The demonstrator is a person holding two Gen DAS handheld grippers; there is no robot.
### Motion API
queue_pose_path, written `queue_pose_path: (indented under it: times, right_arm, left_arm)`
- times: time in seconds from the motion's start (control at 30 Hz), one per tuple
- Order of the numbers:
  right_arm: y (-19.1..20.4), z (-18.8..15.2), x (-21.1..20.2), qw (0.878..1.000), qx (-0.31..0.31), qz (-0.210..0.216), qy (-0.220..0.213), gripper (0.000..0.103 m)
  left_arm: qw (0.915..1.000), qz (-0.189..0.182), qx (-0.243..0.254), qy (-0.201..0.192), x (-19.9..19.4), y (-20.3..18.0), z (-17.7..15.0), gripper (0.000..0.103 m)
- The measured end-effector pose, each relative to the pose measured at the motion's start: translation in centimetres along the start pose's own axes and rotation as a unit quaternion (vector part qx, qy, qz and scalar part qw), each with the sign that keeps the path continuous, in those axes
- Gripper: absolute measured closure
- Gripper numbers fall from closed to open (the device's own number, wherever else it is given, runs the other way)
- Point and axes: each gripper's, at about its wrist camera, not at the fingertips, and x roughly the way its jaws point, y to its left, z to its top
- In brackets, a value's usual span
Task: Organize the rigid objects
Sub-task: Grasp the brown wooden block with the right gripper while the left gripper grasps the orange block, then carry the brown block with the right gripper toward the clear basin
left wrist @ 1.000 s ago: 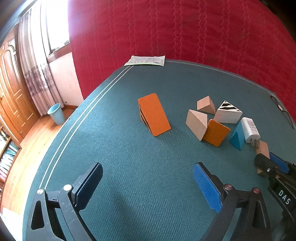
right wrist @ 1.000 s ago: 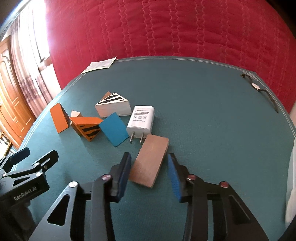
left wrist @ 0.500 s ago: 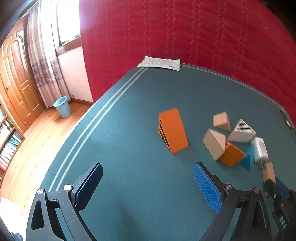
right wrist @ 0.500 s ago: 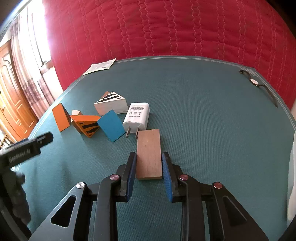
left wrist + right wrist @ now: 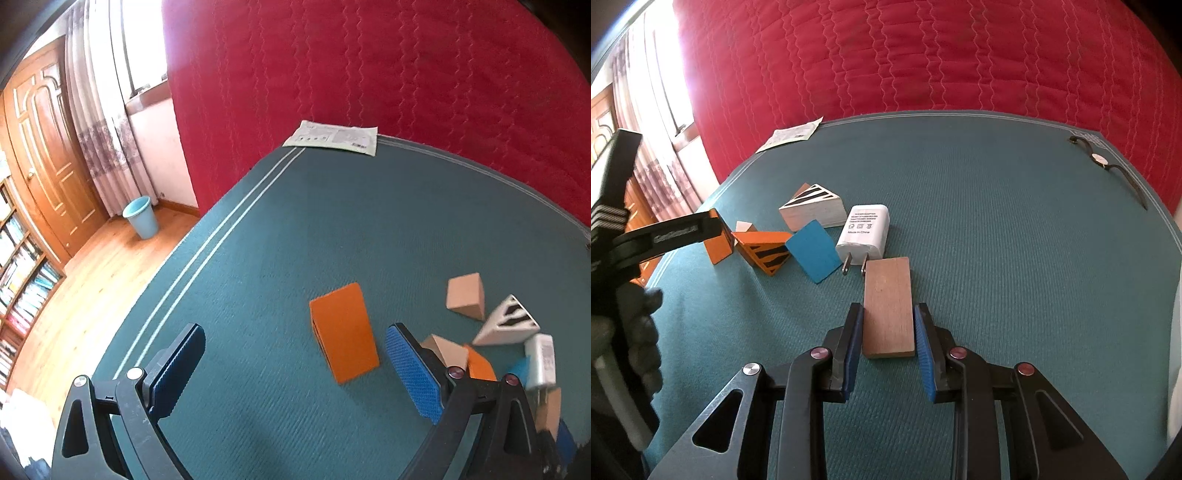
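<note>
My right gripper (image 5: 888, 317) is shut on a flat brown wooden block (image 5: 887, 302) that lies on the teal mat (image 5: 1015, 258); both blue pads press its long sides. Just beyond it stand a white charger plug (image 5: 865, 232), a blue wedge (image 5: 813, 250), an orange striped wedge (image 5: 764, 251) and a white zebra-striped wedge (image 5: 812, 210). My left gripper (image 5: 291, 363) hangs open over the mat with nothing between its fingers. The orange wedge (image 5: 343, 332) sits just ahead between them, nearer the right finger. A plain wooden wedge (image 5: 466, 295) lies further right.
A paper leaflet (image 5: 334, 136) lies at the mat's far edge and a wristwatch (image 5: 1108, 166) at its far right corner. A red quilted cover (image 5: 923, 55) rises behind. Past the mat's left edge are wooden floor, a blue bin (image 5: 142, 216), curtains and a door.
The right gripper's jaws closed in from either side onto the brown block, which straightened between them. The left gripper swung left, so the blocks slid to the right of its view.
</note>
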Motion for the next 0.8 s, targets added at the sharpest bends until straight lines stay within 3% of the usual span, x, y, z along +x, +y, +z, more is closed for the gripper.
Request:
queue_pose_path:
  times: [0.07, 0.2, 0.43, 0.8]
  right_arm:
    - [0.0, 0.0, 0.0, 1.000, 0.000, 0.000, 0.000, 0.074]
    - [0.0, 0.0, 0.0, 1.000, 0.000, 0.000, 0.000, 0.074]
    - [-0.1, 0.0, 0.0, 1.000, -0.001, 0.000, 0.000, 0.074]
    - [-0.4, -0.1, -0.2, 1.000, 0.011, 0.010, -0.004, 0.075]
  left_arm:
    - [0.9999, 0.001, -0.008, 0.006, 0.5, 0.0, 0.2, 0.008]
    - [0.9992, -0.020, -0.020, 0.027, 1.6, -0.1, 0.6, 0.029]
    - [0.9975, -0.062, -0.018, 0.028, 1.8, -0.7, 0.2, 0.062]
    - [0.9932, -0.108, -0.043, -0.007, -0.6, 1.0, 0.3, 0.062]
